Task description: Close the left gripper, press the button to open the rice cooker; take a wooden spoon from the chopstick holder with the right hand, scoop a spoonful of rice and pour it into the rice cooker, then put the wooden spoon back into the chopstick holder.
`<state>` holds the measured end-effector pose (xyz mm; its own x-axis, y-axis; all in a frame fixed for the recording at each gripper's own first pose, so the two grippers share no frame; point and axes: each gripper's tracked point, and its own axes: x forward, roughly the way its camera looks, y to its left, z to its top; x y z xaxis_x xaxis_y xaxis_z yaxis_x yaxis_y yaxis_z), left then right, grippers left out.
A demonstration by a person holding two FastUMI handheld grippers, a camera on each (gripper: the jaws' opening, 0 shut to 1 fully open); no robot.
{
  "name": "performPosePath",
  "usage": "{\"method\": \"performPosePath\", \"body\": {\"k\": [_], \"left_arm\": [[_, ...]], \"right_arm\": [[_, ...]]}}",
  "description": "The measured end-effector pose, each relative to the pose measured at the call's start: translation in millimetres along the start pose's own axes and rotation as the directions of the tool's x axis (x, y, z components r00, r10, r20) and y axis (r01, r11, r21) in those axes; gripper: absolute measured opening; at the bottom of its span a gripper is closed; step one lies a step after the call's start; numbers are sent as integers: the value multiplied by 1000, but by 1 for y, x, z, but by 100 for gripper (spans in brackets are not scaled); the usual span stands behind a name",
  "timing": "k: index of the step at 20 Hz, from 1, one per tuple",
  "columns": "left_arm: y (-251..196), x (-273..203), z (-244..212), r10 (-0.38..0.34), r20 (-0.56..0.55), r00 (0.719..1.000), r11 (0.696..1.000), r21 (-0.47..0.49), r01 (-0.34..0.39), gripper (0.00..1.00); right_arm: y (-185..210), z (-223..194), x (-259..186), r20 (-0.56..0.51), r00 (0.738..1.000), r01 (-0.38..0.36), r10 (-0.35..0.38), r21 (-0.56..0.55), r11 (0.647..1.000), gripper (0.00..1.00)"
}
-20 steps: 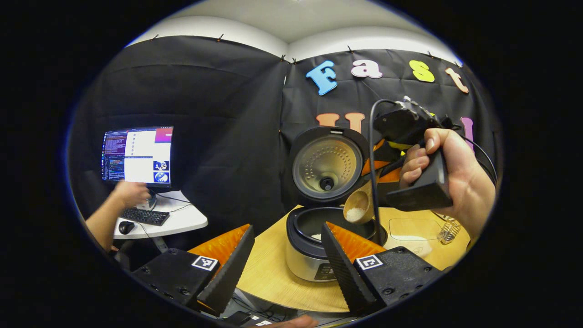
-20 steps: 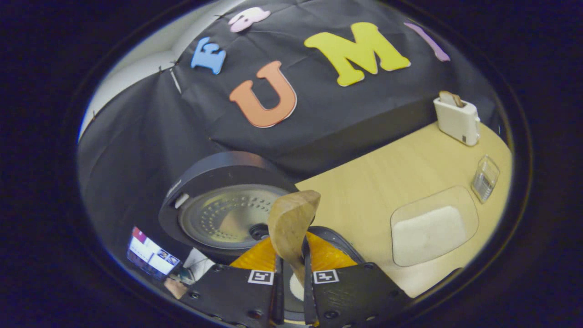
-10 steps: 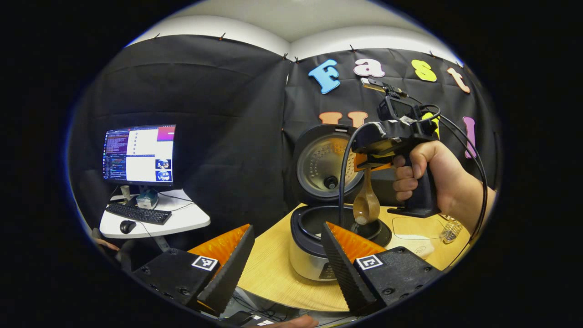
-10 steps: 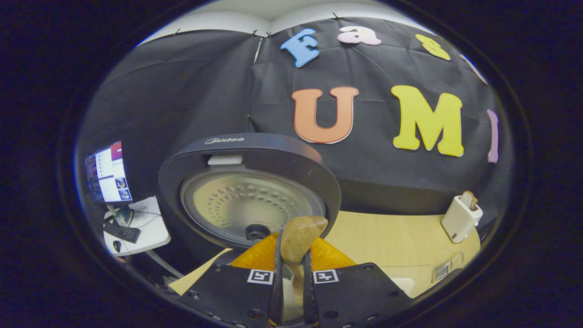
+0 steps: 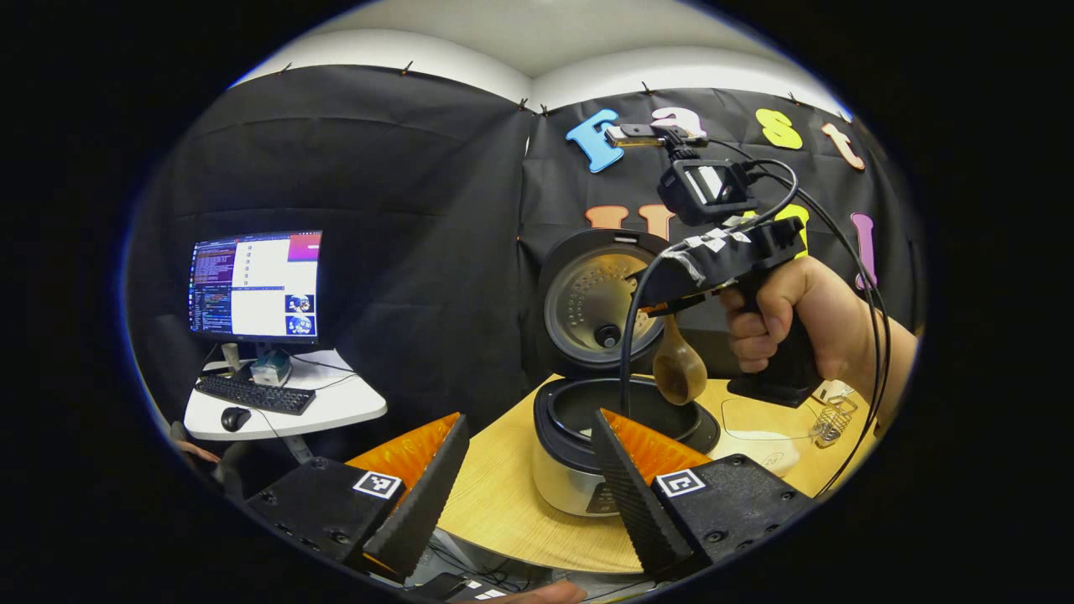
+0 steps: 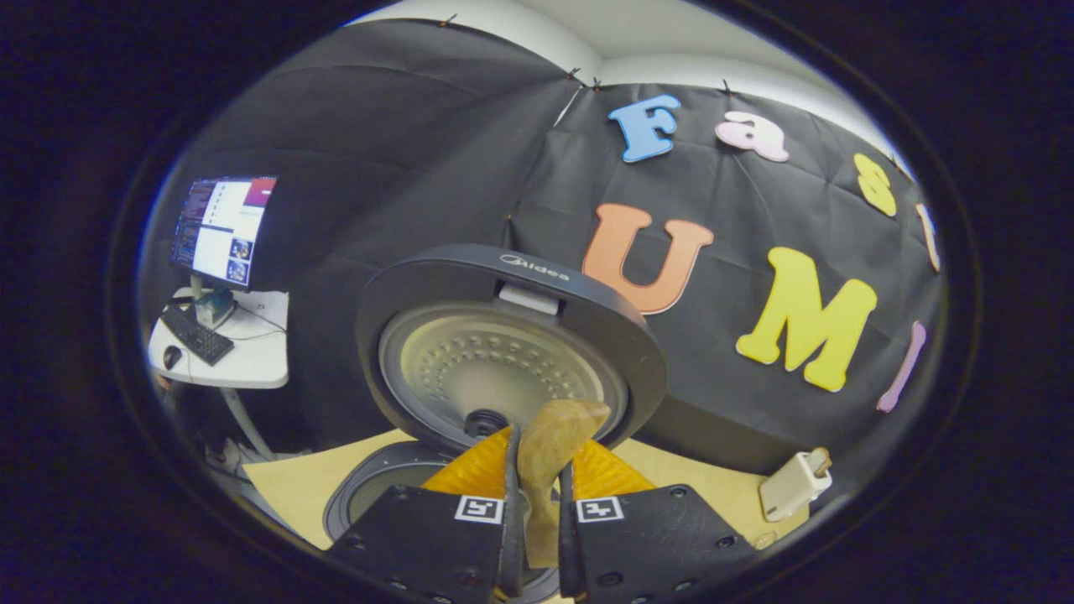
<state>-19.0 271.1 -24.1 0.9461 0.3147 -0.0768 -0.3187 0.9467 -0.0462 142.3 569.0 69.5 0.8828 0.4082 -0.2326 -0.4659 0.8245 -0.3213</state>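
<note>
Two tongs in play. Left tongs (image 5: 520, 486) hang released at 6 o'clock of the left gripper view, fingers wide apart, idle before the rice cooker (image 5: 587, 453), which sits lid-up on the tabletop (image 5: 495, 512). Right tongs (image 6: 534, 537) are clenched on the wooden spoon (image 5: 678, 369); its bowl hangs tipped over the pot at 3 o'clock of the lid. Pour looks finished, so lift the spoon clear of the rim, level it, carry it toward the chopstick holder (image 5: 832, 418) at 4 o'clock. Hard to tell: rice inside the pot, cooker front cut off by a left finger, spoon handle hidden between the right fingers.
</note>
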Motion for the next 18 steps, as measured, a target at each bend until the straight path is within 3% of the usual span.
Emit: {"method": "performPosePath", "body": {"k": [4,9,18], "left_arm": [[-1,-1,1,-11,1,1000,1000,-6,11,94],[-21,-7,3,-73,15,997,997,-5,74,94],[-76,-11,16,-170,51,984,985,24,169,94]], "right_arm": [[-9,0,-10,19,1000,17,-17,3,1000,17],[-54,6,-38,62,997,50,-53,53,997,18],[-174,-23,-89,75,982,158,-173,172,972,18]]}}
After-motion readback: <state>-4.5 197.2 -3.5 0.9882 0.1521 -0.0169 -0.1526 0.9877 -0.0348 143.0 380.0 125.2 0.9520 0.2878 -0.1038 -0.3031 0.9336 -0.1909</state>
